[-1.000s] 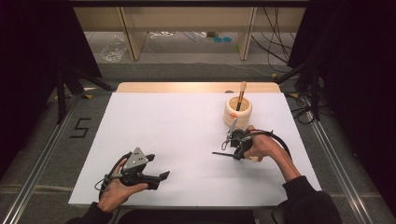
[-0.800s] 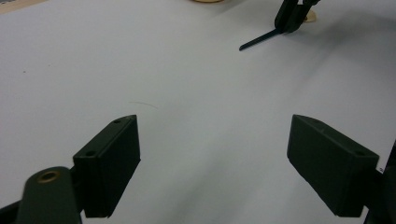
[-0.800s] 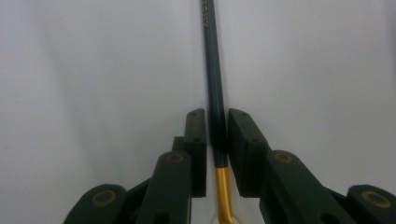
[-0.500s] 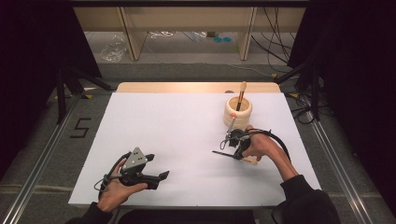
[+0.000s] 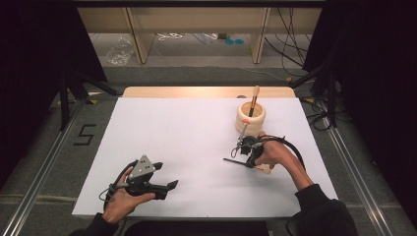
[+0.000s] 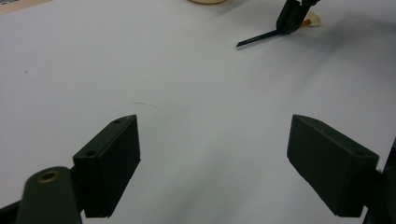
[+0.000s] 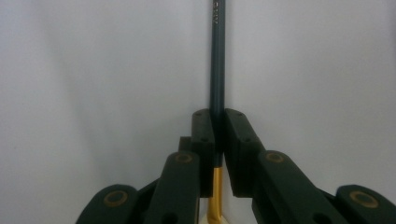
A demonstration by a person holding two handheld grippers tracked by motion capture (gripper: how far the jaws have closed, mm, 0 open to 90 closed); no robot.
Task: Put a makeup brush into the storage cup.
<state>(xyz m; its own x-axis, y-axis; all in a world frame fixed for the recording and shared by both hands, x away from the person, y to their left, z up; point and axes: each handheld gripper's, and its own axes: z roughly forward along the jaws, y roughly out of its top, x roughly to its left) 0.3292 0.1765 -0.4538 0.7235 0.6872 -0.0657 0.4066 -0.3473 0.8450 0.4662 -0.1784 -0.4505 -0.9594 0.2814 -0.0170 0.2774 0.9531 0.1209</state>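
A dark green pencil (image 7: 217, 60) with a gold ferrule is clamped between the jaws of the right claw (image 5: 247, 151), which are closed tight against its shaft. In the right gripper view the pencil is seen running straight out ahead of the jaws over the white tabletop (image 5: 196, 142), the gold band lying just behind the pads. In the high view the pencil (image 5: 235, 161) is held low over the sheet on the right side, its dark end pointing toward the left, and the right hand (image 5: 275, 155) is wrapped around the claw's body. Whether the tip is touching the surface cannot be told.

Just beyond the right claw, a pale wooden cup (image 5: 251, 118) is set upright near the far edge of the tabletop, and a brush-like stick (image 5: 253, 98) is leaned inside it.

The left claw (image 5: 162, 187) is held by the left hand (image 5: 123, 201) near the front left of the tabletop, well apart from the pencil. In the left gripper view its jaws are spread wide with nothing between them, and bare white surface is seen in the gap. The right claw and the pencil (image 6: 257, 38) are seen farther off at the top of that view.
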